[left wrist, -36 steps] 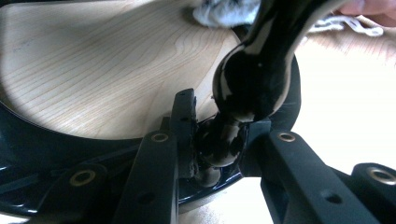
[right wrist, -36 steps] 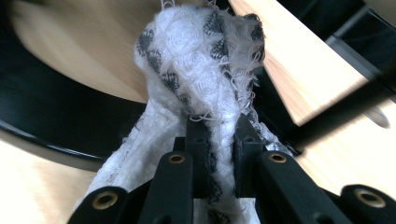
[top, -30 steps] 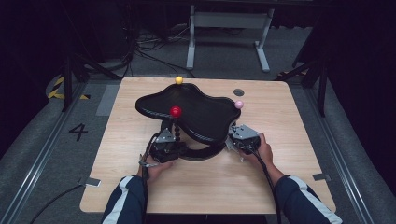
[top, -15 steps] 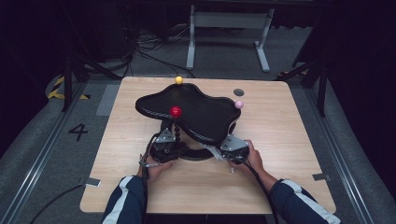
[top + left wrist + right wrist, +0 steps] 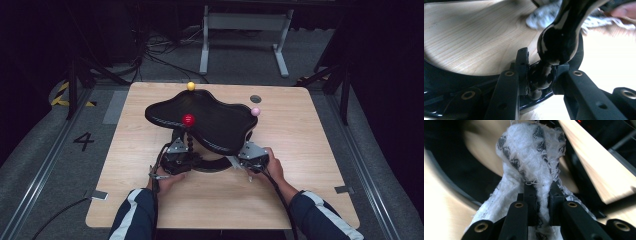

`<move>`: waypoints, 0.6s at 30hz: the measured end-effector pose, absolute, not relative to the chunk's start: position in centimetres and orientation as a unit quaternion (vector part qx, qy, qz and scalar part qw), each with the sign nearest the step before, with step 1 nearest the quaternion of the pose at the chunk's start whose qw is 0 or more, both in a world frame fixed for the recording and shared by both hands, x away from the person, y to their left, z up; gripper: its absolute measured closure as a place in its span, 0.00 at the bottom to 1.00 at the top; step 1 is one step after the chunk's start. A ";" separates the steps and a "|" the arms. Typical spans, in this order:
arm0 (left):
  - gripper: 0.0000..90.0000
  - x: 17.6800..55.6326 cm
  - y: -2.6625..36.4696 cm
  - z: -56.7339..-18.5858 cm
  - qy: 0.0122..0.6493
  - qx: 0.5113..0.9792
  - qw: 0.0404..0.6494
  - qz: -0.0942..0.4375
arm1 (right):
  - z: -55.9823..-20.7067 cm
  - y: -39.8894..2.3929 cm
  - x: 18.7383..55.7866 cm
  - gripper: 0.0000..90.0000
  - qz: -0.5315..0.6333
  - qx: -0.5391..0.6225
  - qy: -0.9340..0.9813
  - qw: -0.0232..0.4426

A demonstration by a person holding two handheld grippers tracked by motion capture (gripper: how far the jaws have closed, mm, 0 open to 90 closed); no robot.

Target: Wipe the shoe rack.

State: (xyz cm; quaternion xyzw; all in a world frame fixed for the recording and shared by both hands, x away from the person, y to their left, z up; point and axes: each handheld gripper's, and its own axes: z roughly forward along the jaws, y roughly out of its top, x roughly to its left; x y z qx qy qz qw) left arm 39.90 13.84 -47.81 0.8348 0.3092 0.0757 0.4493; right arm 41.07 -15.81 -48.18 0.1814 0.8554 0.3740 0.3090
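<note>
The white cloth (image 5: 534, 162) is pinched in the right gripper (image 5: 541, 188), low under the black wavy tray (image 5: 210, 117).
Up close, the left gripper (image 5: 540, 75) squeezes the tray's black bumpy post (image 5: 556, 42); from above, both sit on the wooden table (image 5: 310, 135).

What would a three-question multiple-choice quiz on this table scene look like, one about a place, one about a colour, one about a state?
1. Where is the yellow ball?
A. at the black stand's far edge
B. on the floor
C. in a hand

2. What colour is the ball atop the beaded stem?
A. green
B. red
C. blue

3. What is the right hand-held gripper doing?
A. hanging open
B. clamping a white patterned cloth
C. holding a ball

Answers: 1 A, it sits at the far rim of the black stand; 2 B, the red ball tops the stem; 3 B, the right gripper view shows cloth pinched between its jaws.
</note>
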 end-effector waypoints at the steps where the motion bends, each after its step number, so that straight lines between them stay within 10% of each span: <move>1: 0.81 39.8 13.8 -47.8 0.310 0.834 0.451 0.073 | -48.2 -16.2 41.4 0.90 0.372 0.192 0.854 0.310; 18: 0.67 38.4 14.5 -47.3 0.316 0.836 0.438 0.099 | -48.1 -17.4 42.1 0.90 0.365 0.216 0.849 0.316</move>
